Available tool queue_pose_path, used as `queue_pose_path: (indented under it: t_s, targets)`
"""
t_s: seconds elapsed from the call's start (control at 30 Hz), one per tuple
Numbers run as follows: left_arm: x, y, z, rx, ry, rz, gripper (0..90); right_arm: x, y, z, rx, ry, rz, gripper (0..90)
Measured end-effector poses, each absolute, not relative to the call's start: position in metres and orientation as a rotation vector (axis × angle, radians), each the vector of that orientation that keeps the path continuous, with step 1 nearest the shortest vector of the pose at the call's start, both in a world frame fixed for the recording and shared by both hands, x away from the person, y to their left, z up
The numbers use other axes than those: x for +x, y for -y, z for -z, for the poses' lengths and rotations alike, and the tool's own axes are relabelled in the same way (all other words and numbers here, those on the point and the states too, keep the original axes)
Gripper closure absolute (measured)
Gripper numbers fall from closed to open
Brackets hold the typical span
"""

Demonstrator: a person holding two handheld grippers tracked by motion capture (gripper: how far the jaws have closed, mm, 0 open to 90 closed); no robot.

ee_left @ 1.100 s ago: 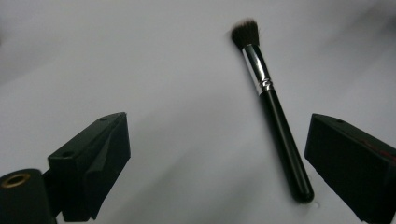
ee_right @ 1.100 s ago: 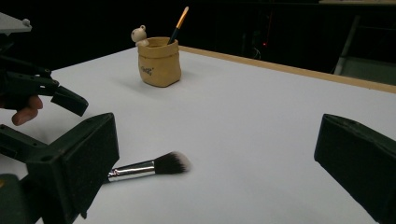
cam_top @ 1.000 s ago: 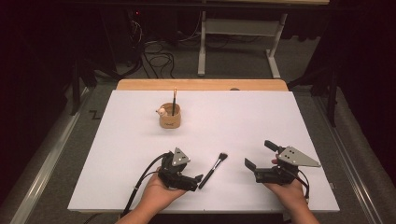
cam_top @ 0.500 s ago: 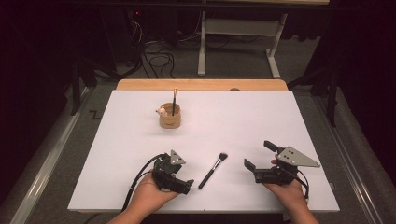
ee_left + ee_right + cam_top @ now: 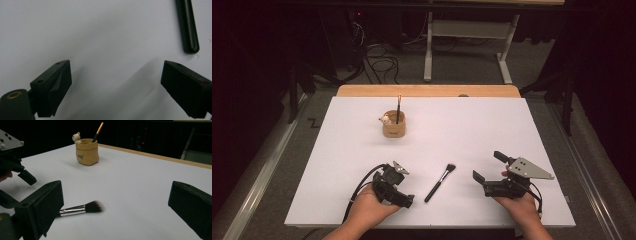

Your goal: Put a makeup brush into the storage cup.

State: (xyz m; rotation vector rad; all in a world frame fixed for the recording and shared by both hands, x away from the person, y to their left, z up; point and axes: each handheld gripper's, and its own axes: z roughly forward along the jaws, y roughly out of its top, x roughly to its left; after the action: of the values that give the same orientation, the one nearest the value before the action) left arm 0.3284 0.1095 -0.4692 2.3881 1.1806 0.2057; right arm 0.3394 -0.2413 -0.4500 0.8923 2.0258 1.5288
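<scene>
White table [image 5: 472, 130] spread wide; tan pot [image 5: 394, 125] far back with thin brush [image 5: 398, 106] upright inside; right gripper [image 5: 488, 169] released, empty; left gripper [image 5: 408, 201] released, empty, just beside makeup brush [image 5: 439, 182] lying flat between both.

At the lower left of the high view, the left gripper [image 5: 407, 201] tilted downward, jaws wide apart. At lower right, the right gripper [image 5: 488, 166] lay level, jaws spread.
</scene>
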Motion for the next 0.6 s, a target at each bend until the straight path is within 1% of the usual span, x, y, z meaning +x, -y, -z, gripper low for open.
queue_pose_path:
  t_s: [0.27, 0.6]
  targets:
    - [0.329, -0.100, 0.466, 2.431, -1.167, -0.175, 11.5, 0.339, 0.241, 0.450, 0.890, -2.032, -1.526, 0.8]
    - [0.331, -0.085, 0.459, 2.474, -1.137, -0.175, 13.9, 0.339, 0.241, 0.450, 0.886, -2.032, -1.531, 0.8]
